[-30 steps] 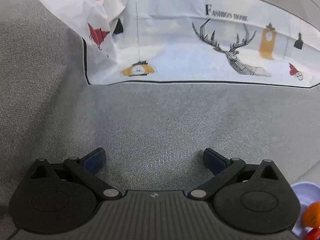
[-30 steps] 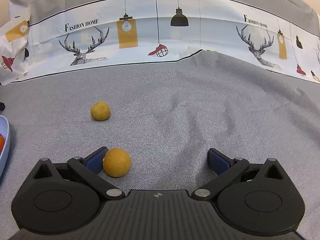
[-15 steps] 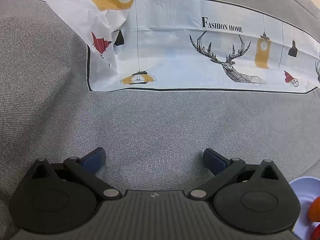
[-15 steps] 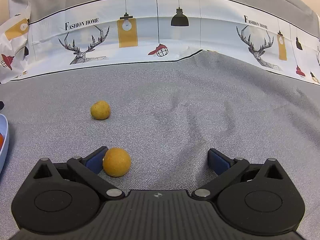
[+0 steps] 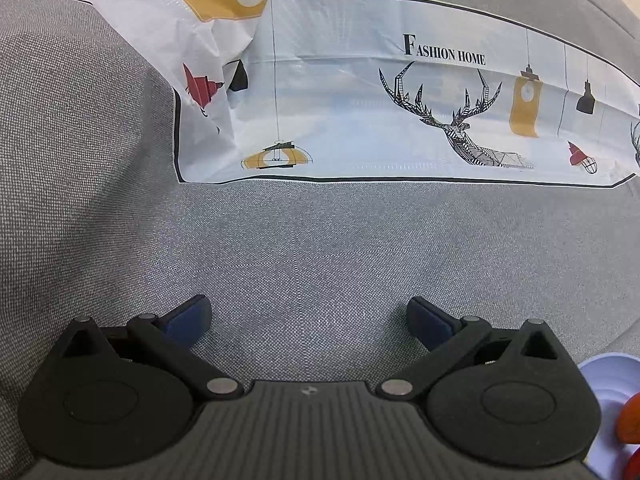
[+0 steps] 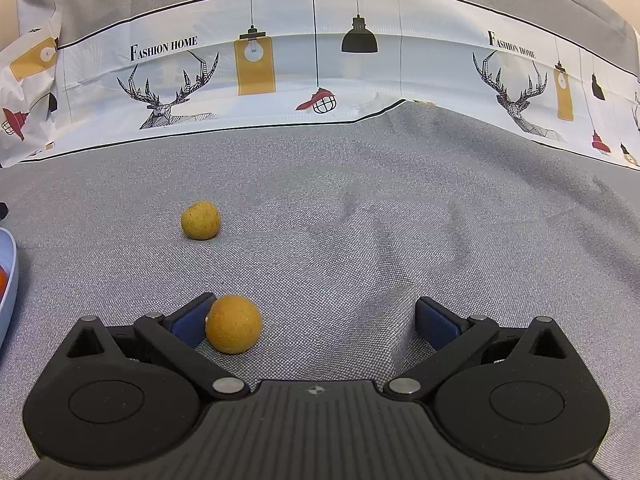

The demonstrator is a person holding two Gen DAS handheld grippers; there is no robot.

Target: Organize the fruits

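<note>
In the right wrist view my right gripper (image 6: 316, 320) is open and low over the grey cloth. A yellow-orange round fruit (image 6: 233, 329) lies between its jaws, against the left finger pad (image 6: 192, 322). A second yellow fruit (image 6: 200, 220) lies farther ahead on the left. A pale blue plate (image 6: 10, 280) with an orange fruit shows at the left edge. In the left wrist view my left gripper (image 5: 308, 320) is open and empty above the cloth. The blue plate (image 5: 600, 376) with orange and red fruit (image 5: 630, 420) sits at its lower right.
A white printed sheet (image 6: 320, 68) with deer and lamp pictures stands along the back of the grey cloth; it also shows in the left wrist view (image 5: 400, 120), crumpled at its left end. The cloth (image 6: 400, 240) has wrinkles ahead of the right gripper.
The left gripper has drifted, so the printed sheet sits lower and further right in its view. The right gripper and both yellow fruits have barely moved.
</note>
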